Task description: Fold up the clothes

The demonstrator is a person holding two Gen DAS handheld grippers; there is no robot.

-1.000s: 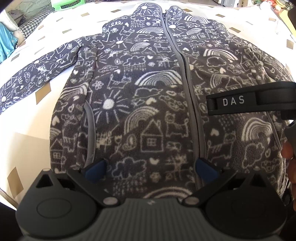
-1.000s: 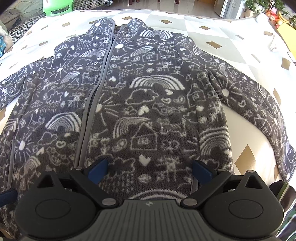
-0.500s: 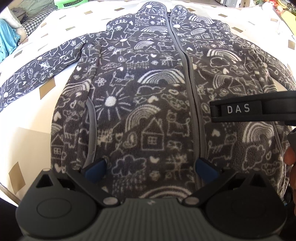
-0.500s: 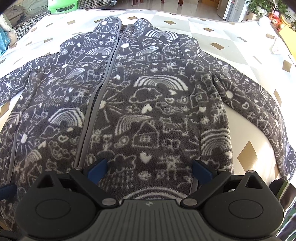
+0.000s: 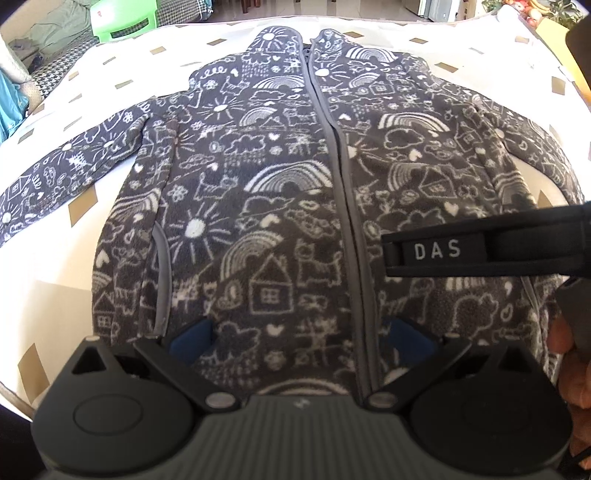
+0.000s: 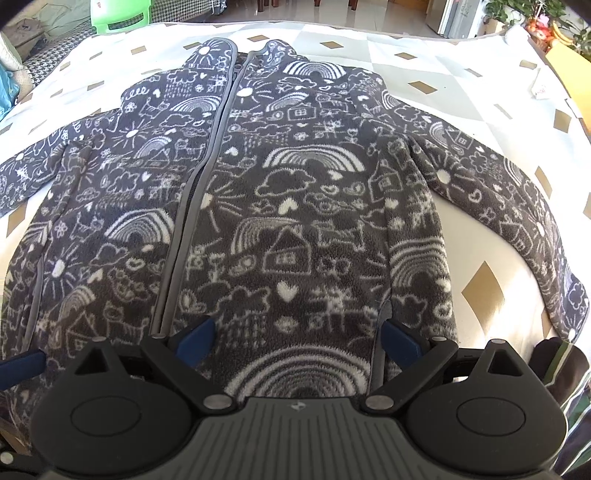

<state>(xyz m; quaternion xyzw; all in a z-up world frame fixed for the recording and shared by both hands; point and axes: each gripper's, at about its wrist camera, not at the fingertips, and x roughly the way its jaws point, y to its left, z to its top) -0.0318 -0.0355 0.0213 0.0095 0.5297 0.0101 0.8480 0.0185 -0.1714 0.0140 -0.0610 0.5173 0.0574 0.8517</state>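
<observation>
Right now I see a dark grey fleece jacket (image 5: 280,206) with white doodles of rainbows, suns and houses lying flat, front up and zipped, on a white cloth with gold diamonds (image 5: 55,266) that covers the surface. Its sleeves spread out to either side, the left one (image 5: 66,166) reaching toward the edge of my left view and the right one (image 6: 517,206) curving down along the side of my right view. My left claw (image 5: 301,338) hovers over the bottom hem, its blue-padded fingers (image 5: 190,338) wide apart with nothing between them but the fabric below; whether they touch the fleece I cannot tell. My right claw (image 6: 295,336) sits likewise over the hem on the other side of the zipper (image 6: 192,206), fingers (image 6: 397,338) spread and gripping nothing. In the left view, a black bar marked DAS (image 5: 480,247) crosses in from the right above the jacket. A green plastic stool (image 6: 118,14) stands beyond the far edge of the cloth.
</observation>
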